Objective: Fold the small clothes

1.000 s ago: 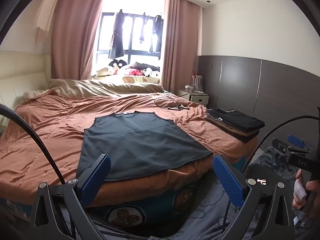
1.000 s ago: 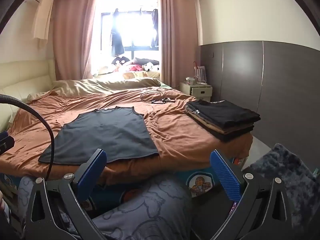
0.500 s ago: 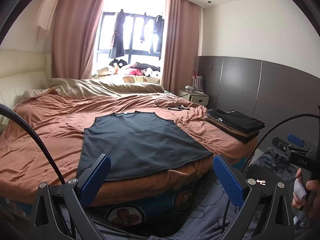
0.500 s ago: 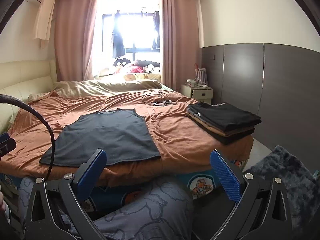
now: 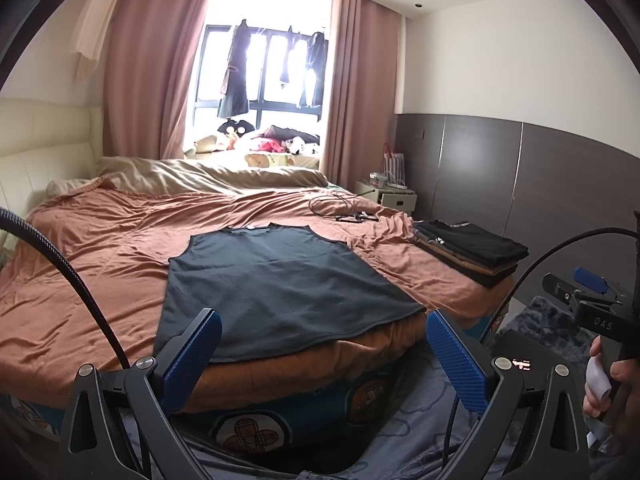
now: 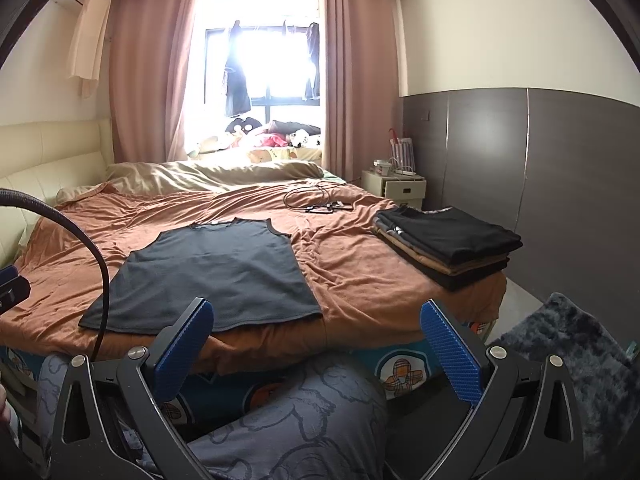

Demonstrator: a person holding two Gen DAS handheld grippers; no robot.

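Two grippers are in our hands, both held short of the bed (image 5: 80,280) and empty: the left gripper (image 5: 320,354) has its blue-padded fingers (image 5: 192,354) spread wide apart, and the right gripper (image 6: 316,344) stands just as wide, nothing between its jaws. One dark sleeveless top (image 5: 276,284) lies flat on the rust-brown bedspread, spread out with its hem at the bed's near edge and its neckline toward the far side — no fold in it yet. At the bed's right corner sits a stack of folded clothes (image 6: 448,246), black on top, tan layers beneath, well apart from the top. A coil of cable (image 6: 316,200) rests farther back on the bed. Off the bed's right far corner stands a small nightstand (image 6: 400,188). Below the bed's near edge we see our patterned trouser knee (image 6: 304,424) — and a dark shaggy rug (image 6: 568,352) beside it.
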